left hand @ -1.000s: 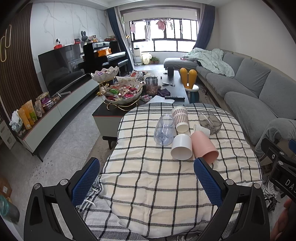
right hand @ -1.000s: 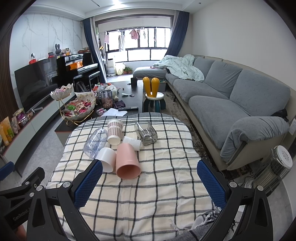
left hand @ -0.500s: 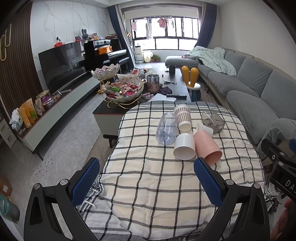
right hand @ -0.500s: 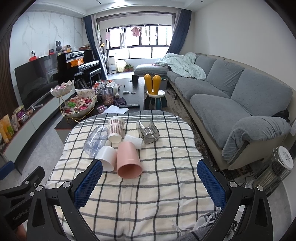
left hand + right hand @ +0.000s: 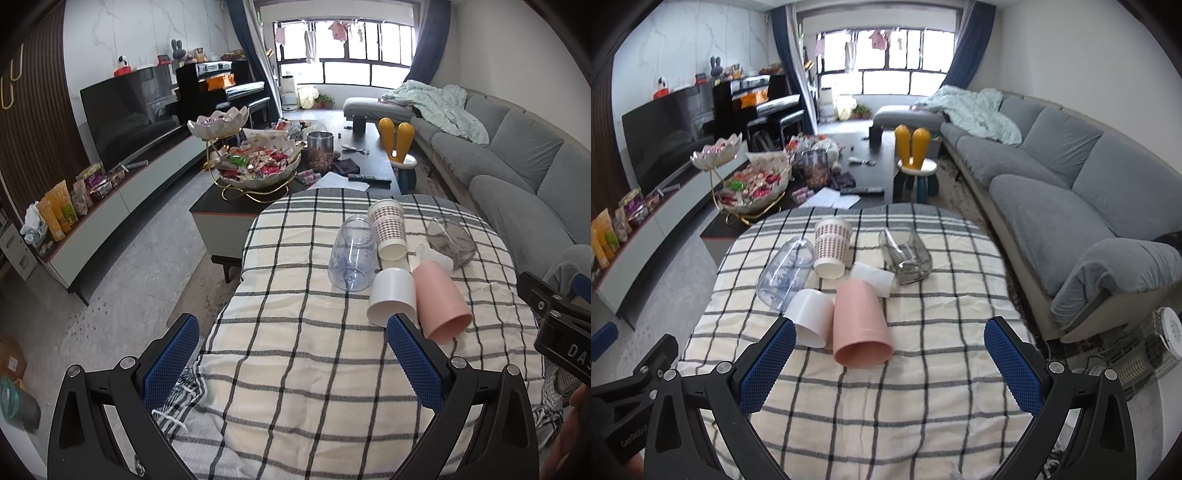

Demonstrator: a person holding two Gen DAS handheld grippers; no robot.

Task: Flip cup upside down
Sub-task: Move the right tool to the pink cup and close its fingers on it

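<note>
- Pink cup [image 5: 860, 325] lies on its side on the checked surface [image 5: 886, 406], touching a white cup [image 5: 812, 316].
- Left gripper [image 5: 291, 363] and right gripper [image 5: 890, 363] are both wide open and hold nothing.

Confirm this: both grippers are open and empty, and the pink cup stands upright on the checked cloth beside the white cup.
Not quite. The pink cup lies on its side, mouth toward the camera, as the right wrist view shows. The rest holds: it is beside the white cup on the checked cloth, both grippers open and empty.
</note>
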